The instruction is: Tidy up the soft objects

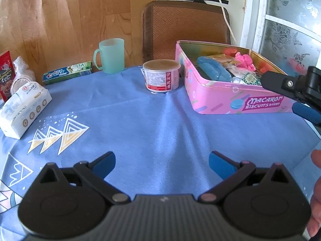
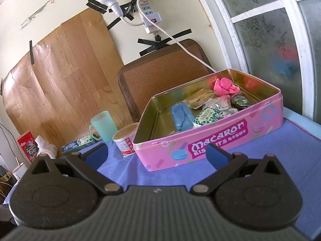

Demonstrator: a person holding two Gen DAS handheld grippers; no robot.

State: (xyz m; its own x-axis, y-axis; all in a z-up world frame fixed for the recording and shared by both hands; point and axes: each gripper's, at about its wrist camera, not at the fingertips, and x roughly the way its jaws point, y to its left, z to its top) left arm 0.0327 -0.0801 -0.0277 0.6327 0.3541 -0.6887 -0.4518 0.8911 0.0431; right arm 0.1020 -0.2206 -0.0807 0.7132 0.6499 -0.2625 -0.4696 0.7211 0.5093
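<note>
An open pink biscuit tin (image 1: 236,100) (image 2: 216,142) stands on the blue tablecloth (image 1: 150,124). Inside it lie a blue pouch (image 1: 213,69) (image 2: 181,117), a crumpled pink soft object (image 1: 245,60) (image 2: 223,87) and several small packets (image 2: 208,115). A white tissue pack (image 1: 22,108) lies at the table's left edge. My left gripper (image 1: 162,163) hovers open over bare cloth, with nothing between its fingers. My right gripper (image 2: 157,154) is open just in front of the tin's near wall, empty; its body (image 1: 297,88) shows beside the tin in the left wrist view.
A green mug (image 1: 110,56) (image 2: 103,125), a toothpaste box (image 1: 67,73) (image 2: 80,143), a round tub (image 1: 161,75) (image 2: 127,138) and a red box (image 1: 7,74) (image 2: 28,148) stand along the back. A woven chair back (image 1: 186,28) (image 2: 162,74) rises behind the table. A hand (image 1: 316,196) shows at right.
</note>
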